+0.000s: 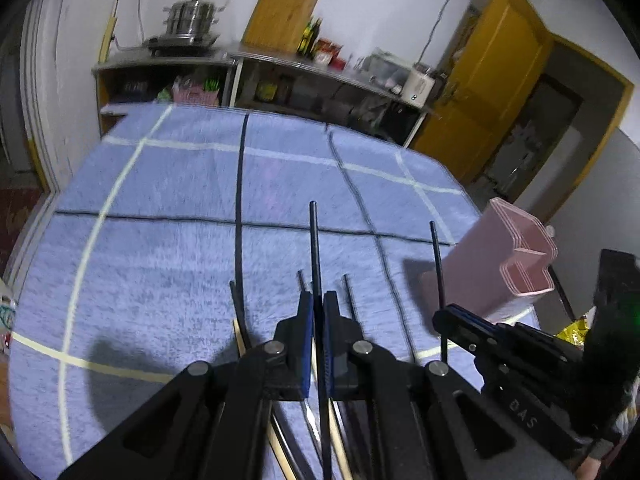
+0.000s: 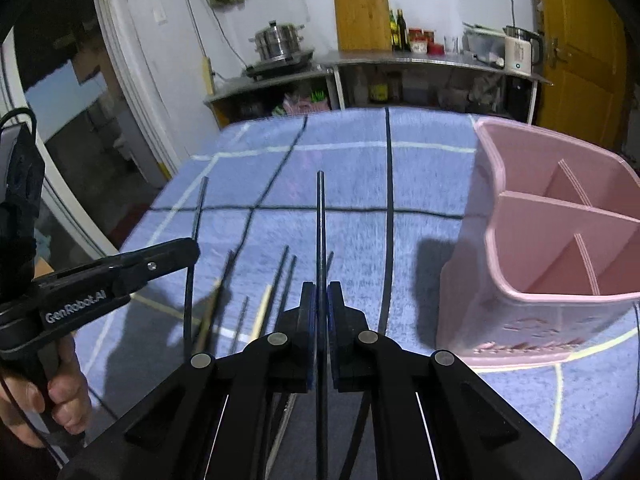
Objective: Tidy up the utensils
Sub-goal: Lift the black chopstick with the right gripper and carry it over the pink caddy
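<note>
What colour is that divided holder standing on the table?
Pale pink, inside and out. The holder shows best in the right wrist view.

"GenRobot.AI" on the left claw (image 2: 188, 250), "DAS" on the right claw (image 1: 440, 314)

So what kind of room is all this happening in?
Most likely a home kitchen. A steel steamer pot sits on a cooker, a wooden cutting board leans on the wall, and an electric kettle stands on the counter.

Left gripper (image 1: 319, 300) clamps black chopstick (image 1: 315, 248); pink holder (image 1: 508, 256) right.
</note>
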### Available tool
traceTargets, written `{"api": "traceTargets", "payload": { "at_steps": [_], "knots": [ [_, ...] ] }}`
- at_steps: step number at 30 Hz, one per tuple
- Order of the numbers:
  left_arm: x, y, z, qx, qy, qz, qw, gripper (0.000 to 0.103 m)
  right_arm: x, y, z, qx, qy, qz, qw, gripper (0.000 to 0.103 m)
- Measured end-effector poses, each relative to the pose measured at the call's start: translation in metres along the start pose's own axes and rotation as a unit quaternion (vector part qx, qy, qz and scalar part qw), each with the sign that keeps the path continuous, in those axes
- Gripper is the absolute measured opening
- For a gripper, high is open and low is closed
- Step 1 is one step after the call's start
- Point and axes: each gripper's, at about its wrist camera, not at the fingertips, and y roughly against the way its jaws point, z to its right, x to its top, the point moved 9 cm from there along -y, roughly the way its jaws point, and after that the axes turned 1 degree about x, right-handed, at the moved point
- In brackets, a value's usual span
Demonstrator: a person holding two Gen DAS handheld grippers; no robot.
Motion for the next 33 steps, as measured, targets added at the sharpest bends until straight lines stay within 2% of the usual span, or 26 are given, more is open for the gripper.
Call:
{"api": "traceTargets", "payload": {
  "at_steps": [6,13,23,33],
  "knots": [
    [0.008,0.043,0.015,-0.010,-0.023,0.025,0.9994,0.005,0.010,0.050,-0.003,0.010,-0.004,0.043,0.999,0.005],
    [0.010,0.079,0.027,-0.021,-0.045,0.045,0.9977,0.005,0.007,0.090,-0.004,0.009,-0.005,0.071,0.997,0.005],
    [0.022,0.105,0.055,-0.037,-0.067,0.066,0.9949,0.005,0.017,0.123,0.006,0.006,-0.012,0.102,0.995,0.005],
    [0.049,0.103,0.114,-0.087,-0.089,0.068,0.9899,0.005,0.042,0.171,0.051,-0.018,-0.034,0.140,0.989,0.005]
  ]
}}
